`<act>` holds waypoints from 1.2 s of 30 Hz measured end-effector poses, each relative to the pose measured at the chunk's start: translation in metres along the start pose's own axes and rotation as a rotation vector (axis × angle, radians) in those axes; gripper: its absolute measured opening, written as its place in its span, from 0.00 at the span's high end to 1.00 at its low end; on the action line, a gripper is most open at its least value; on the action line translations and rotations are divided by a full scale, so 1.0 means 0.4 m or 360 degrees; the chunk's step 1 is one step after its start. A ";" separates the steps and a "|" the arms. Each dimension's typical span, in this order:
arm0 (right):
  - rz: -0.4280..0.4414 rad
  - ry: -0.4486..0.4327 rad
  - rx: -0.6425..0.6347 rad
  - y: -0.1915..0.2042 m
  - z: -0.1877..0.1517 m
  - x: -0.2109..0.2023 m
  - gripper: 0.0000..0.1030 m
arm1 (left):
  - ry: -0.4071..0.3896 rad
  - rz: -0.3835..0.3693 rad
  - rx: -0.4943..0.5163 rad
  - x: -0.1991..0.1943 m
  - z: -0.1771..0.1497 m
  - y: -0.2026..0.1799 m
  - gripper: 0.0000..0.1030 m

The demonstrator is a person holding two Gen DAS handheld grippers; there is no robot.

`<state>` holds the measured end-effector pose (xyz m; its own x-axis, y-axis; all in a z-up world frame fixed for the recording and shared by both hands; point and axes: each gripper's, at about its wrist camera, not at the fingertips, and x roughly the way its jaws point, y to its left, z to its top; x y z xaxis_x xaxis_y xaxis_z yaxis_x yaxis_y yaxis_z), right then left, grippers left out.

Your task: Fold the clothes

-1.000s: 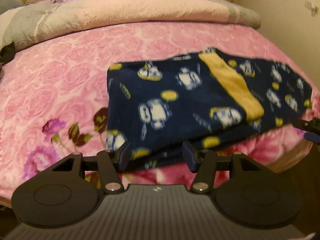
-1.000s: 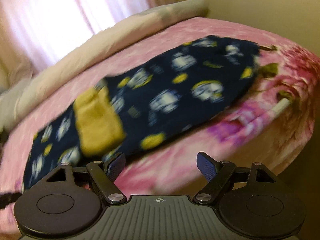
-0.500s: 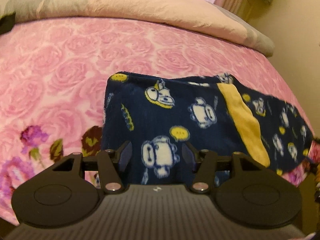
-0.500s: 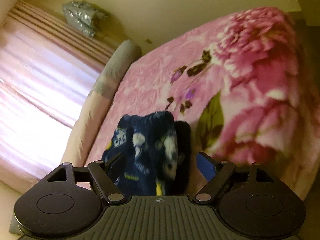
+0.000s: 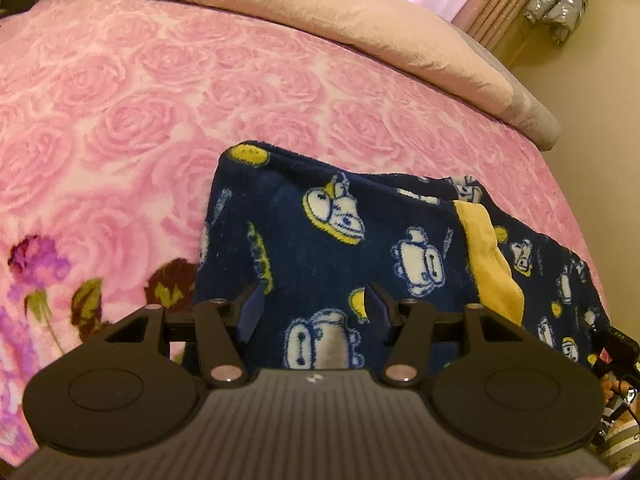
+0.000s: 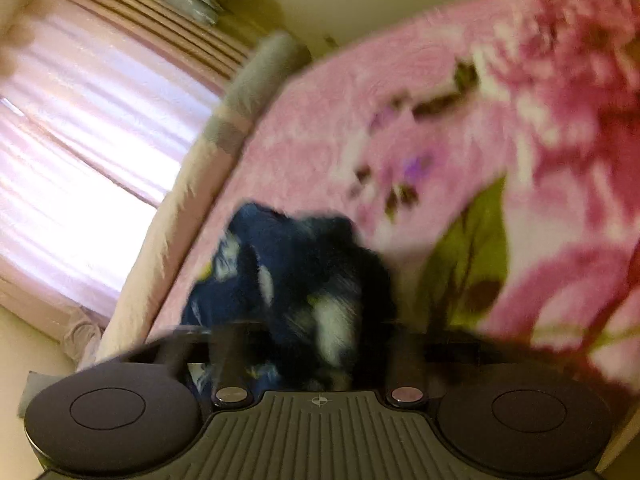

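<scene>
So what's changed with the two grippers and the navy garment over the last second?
The right gripper swung in to the navy garment's end and its jaws have just been closing on the bunched fabric. The left gripper moved in over the garment's near edge, jaws unchanged, open. The garment stays on the pink blanket.

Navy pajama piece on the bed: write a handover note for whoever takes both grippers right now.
Left gripper: open, jaws either side of the near-left part of the navy garment, not pressing it.
Right gripper: jaws have just been closing with the garment's right end bunched between them; the view is blurred, so the grip is unconfirmed.
Garment: lying partly folded on the pink blanket, yellow band on top.
Left: close the left jaws, make the next fold, smooth it.
</scene>
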<state>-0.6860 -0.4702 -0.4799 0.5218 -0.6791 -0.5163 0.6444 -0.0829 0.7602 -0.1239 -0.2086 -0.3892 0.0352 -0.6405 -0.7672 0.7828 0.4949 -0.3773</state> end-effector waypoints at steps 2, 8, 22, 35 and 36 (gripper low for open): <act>-0.0060 -0.0035 -0.0035 0.027 -0.009 -0.004 0.83 | -0.0003 -0.0012 -0.0021 -0.008 0.000 0.013 0.50; -0.0399 -0.0232 -0.0794 0.316 -0.106 -0.020 0.86 | -0.0052 0.0004 -0.0109 -0.056 0.005 0.084 0.50; 0.0175 -0.0038 -0.2598 0.778 -1.047 0.026 0.57 | -0.0047 -0.0087 -0.0393 -0.154 -0.039 0.275 0.50; 0.0267 0.0327 -0.2575 0.724 -0.984 -0.049 0.23 | 0.0047 -0.0565 -0.0553 -0.107 -0.020 0.250 0.49; 0.0259 0.0341 -0.2460 0.720 -0.947 -0.059 0.23 | 0.0070 -0.0611 -0.0569 -0.094 -0.015 0.243 0.48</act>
<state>-0.3010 -0.2019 -0.3981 0.6199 -0.4826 -0.6187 0.4320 0.8681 -0.2444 -0.0530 -0.1331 -0.4001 -0.2446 -0.7935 -0.5572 0.4729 0.4041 -0.7830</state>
